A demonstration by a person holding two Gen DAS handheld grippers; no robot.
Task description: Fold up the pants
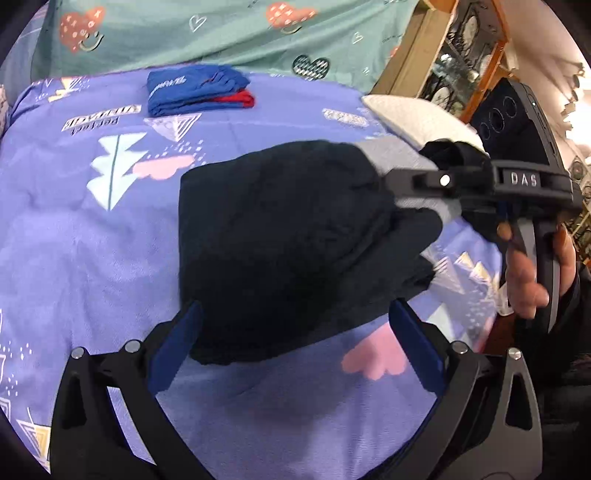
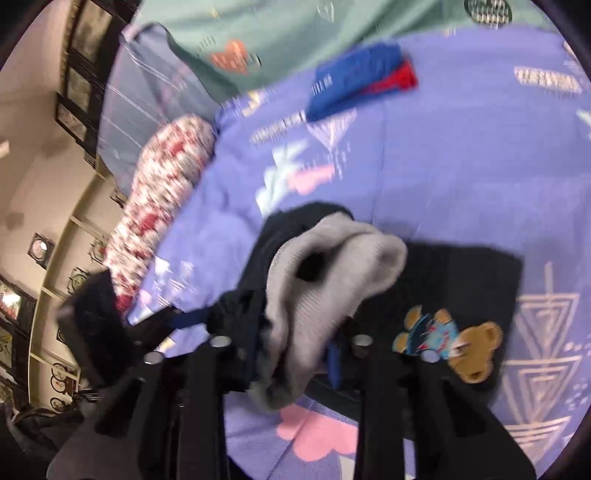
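Left wrist view, nearest first: my left gripper [image 1: 295, 343] has its blue pads [image 1: 173, 350] spread wide at the bottom of the frame, straddling the near edge of the black pants [image 1: 280, 251] without pressing on them. The pants lie as a dark, partly folded bundle in the middle of the frame on the purple bedsheet [image 1: 74, 240].

At centre right, my right gripper [image 1: 424, 184] comes in from the side with a hand [image 1: 528, 266] wrapped round its handle. Its tips are lost in dark cloth and the grey waistband [image 1: 443, 206].

Right wrist view, blurred: the right gripper [image 2: 273, 332] looks clamped on bunched fabric, with the grey ribbed waistband [image 2: 332, 273] and black cloth gathered between its fingers at lower centre. The pants [image 2: 461, 288] spread to the right on the bedsheet [image 2: 461, 166], showing a bear patch [image 2: 454, 343] at lower right.

Farther off, a folded blue and red garment [image 1: 195, 92] lies at upper centre of the left view, well apart from the pants. Behind it is a green sheet with hearts [image 1: 221, 33]. A white pillow [image 1: 406, 118] sits at upper right, beside a wooden cabinet [image 1: 454, 55]. In the right view, a red and white patterned pillow [image 2: 159, 199] lies at the left.
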